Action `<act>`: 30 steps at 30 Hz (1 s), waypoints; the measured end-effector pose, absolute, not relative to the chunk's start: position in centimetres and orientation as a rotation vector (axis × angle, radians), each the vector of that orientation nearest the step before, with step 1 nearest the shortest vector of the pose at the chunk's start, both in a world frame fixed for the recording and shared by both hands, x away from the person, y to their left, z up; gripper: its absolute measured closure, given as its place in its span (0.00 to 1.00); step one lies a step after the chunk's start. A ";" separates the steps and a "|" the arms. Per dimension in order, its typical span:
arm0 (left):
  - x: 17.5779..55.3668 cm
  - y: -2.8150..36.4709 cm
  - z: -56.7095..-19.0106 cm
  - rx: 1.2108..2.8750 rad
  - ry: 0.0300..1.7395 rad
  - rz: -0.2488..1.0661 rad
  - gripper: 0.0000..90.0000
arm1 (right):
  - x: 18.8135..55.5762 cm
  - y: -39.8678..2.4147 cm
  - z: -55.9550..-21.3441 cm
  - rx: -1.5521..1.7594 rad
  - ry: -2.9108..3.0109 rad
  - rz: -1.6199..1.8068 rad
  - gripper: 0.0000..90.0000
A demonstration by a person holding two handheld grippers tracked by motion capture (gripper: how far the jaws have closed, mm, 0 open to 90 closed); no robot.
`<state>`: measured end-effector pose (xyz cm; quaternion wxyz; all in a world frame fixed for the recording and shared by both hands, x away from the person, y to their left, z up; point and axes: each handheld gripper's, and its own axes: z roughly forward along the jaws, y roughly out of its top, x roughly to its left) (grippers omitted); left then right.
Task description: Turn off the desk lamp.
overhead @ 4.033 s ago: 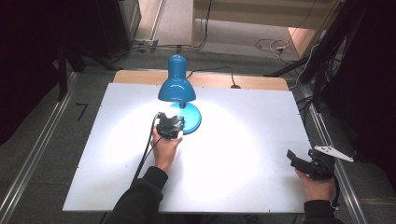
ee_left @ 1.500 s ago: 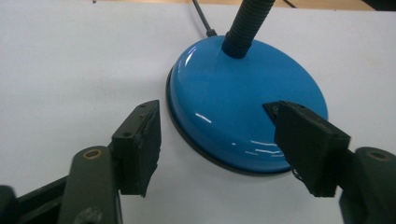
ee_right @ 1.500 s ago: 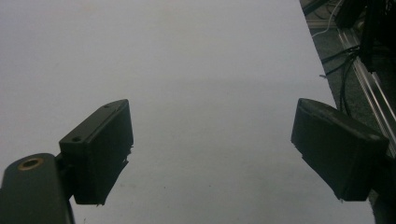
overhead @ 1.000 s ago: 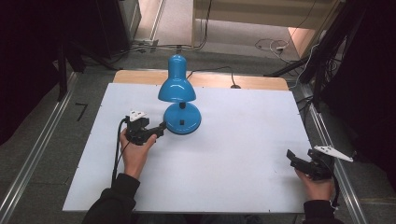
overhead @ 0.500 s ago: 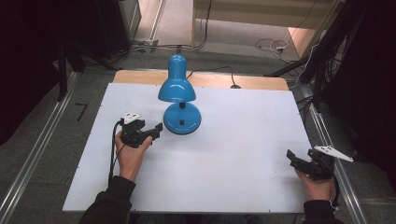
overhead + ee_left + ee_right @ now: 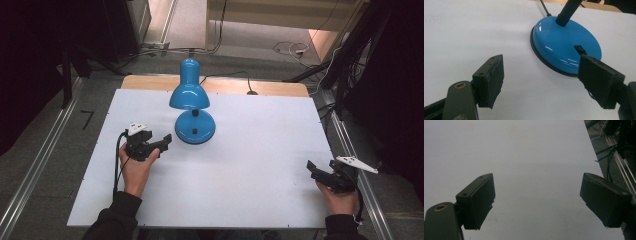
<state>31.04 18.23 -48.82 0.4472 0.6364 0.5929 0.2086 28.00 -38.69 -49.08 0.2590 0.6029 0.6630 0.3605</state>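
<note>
One white table [image 6: 250,165] carries a blue lamp [image 6: 192,107] near its far middle. The left gripper [image 6: 162,141], jaws wide and empty, sits just beside the lamp's base; the right gripper [image 6: 314,170], equally wide and empty, rests at the near right edge.

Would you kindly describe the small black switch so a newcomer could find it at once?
On the white table stands a blue desk lamp. Its round blue base carries the small black switch, the one dark nub on that glossy disc, apart from the ribbed neck.
</note>
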 end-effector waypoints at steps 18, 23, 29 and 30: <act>30.0 18.8 -48.9 1.591 1.467 0.532 0.23 | 28.0 -38.8 -49.1 1.638 1.792 0.983 0.13; 29.8 19.0 -48.9 1.595 1.463 0.536 0.24 | 28.0 -38.8 -49.0 1.638 1.792 0.985 0.13; 29.3 19.3 -48.8 1.592 1.460 0.550 0.24 | 28.0 -38.8 -49.0 1.636 1.792 0.984 0.13; 29.2 19.3 -48.8 1.592 1.458 0.551 0.24 | 28.0 -38.8 -49.1 1.636 1.793 0.983 0.13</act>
